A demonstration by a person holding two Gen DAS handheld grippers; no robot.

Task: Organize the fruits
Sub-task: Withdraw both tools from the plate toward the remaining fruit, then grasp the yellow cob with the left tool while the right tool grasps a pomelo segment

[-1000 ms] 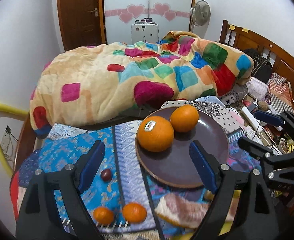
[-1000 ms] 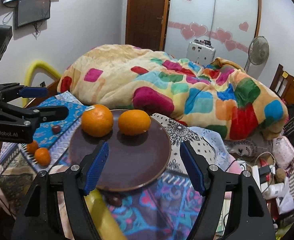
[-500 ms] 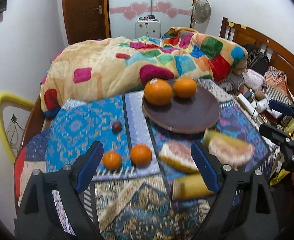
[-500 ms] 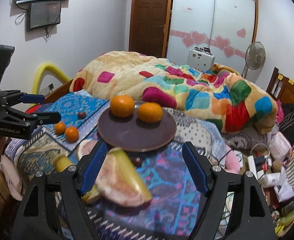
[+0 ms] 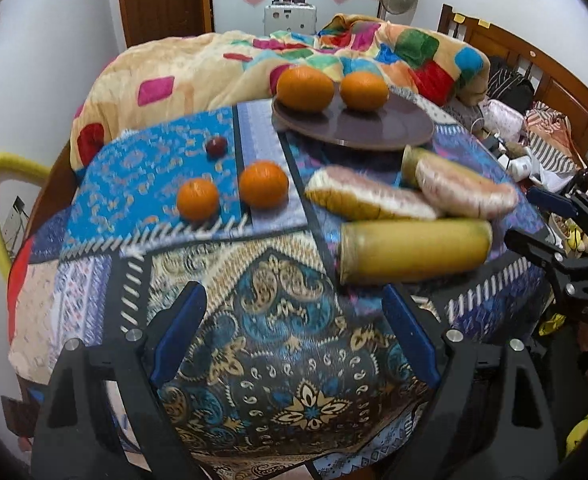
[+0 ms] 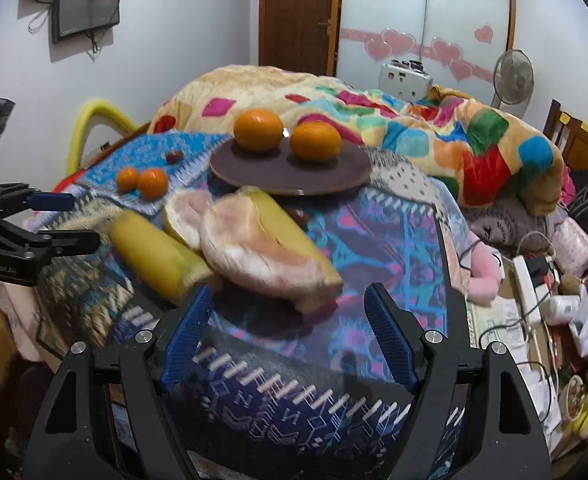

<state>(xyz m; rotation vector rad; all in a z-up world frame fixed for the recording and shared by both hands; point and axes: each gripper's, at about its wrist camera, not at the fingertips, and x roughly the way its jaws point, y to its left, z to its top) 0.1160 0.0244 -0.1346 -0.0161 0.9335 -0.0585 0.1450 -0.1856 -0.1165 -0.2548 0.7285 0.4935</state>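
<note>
A table covered with a patterned blue cloth [image 5: 270, 344] is observed beside a bed with a multicoloured quilt [image 5: 222, 68]. A dark brown plate [image 5: 374, 126] is located at the far side of the table; two large oranges [image 5: 305, 88] are seated on it side by side, near its far rim. Two small oranges [image 5: 263, 184] are noted on the cloth to the left of the plate, close together, and a small dark red fruit [image 5: 217, 146] is found just beyond them. Three pomelo wedges are recorded in front of the plate: one wedge [image 5: 366, 196] with its pink flesh upward, a second [image 5: 464, 188] just right of it and touching it, and a third [image 5: 414, 250] lying rind outward nearest the cameras.

The left gripper [image 5: 294, 340] is held above the near cloth with its jaws spread apart; nothing is seen between them. The right gripper [image 6: 288, 340] is likewise released, with its blue pads [image 6: 388, 340] apart and nothing grasped; the nearest pomelo wedge [image 6: 270, 248] lies just beyond its fingertips, apart from them. Each gripper is visible at the edge of the other's view.
</note>
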